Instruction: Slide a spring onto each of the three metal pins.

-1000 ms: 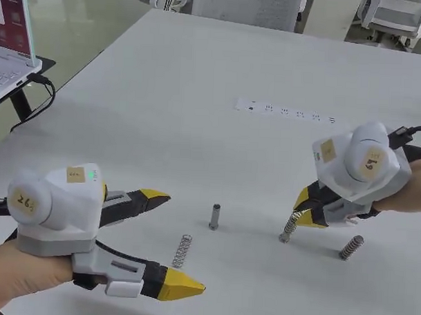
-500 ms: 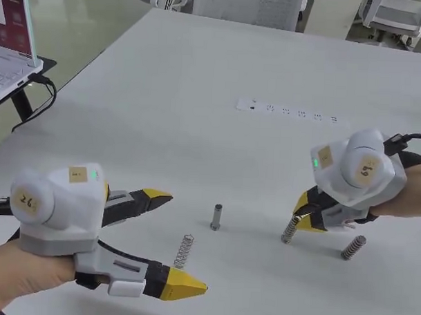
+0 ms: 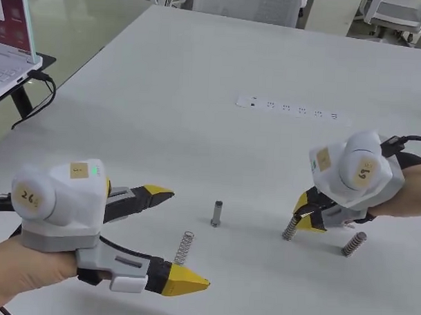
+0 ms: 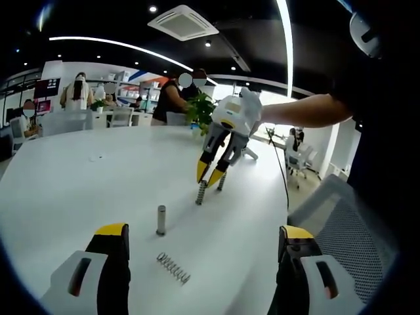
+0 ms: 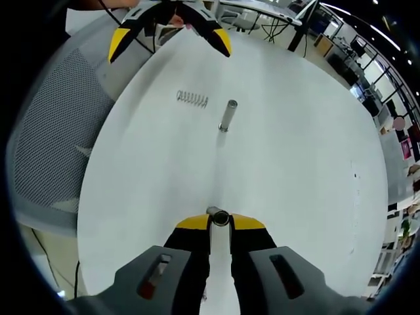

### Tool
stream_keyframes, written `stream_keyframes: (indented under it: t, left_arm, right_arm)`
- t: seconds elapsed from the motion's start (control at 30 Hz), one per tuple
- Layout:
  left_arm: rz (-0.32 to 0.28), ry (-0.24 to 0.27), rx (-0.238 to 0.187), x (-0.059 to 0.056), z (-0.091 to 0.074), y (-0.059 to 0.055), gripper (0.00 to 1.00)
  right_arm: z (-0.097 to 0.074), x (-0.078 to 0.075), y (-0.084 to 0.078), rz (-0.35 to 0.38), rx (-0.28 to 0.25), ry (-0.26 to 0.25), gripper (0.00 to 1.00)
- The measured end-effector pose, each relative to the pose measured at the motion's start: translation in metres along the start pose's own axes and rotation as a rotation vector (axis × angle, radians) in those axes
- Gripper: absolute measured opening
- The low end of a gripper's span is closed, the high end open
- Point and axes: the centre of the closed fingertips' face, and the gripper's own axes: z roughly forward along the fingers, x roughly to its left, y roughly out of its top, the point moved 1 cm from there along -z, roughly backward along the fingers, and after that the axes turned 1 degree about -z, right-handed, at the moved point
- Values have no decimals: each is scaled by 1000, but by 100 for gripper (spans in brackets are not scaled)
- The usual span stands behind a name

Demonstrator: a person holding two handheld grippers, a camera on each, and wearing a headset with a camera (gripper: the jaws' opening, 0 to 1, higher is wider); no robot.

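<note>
a: left gripper?
b: jaws wide apart, low over the white table, nothing held. loose spring lies flat between its tips.
a: right gripper?
b: jaws narrow, pinched on the top of the upright spring. bare pin stands between the two grippers. second spring lies flat just beside the right one.

Numbers handwritten on the tools, head view. Left gripper: a round tan sticker on the rear end of the white housing reads "26". Right gripper: a matching rear sticker reads, at a tilt, what appears to be "19". Ahead of each, toward the jaws, a small square label sits on the housing; its marks are too small to read.
</note>
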Motion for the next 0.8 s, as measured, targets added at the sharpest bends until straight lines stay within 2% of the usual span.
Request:
stream_keyframes:
  t: [0.53, 0.8]
  left_arm:
    - [-2, -1, 5, -1, 1, -2, 90]
    - [-2, -2, 9, -1, 0, -2, 89]
  right_arm:
    - [3, 1, 0, 11, -24, 8, 8]
    - [4, 2, -1, 13, -17, 10, 9]
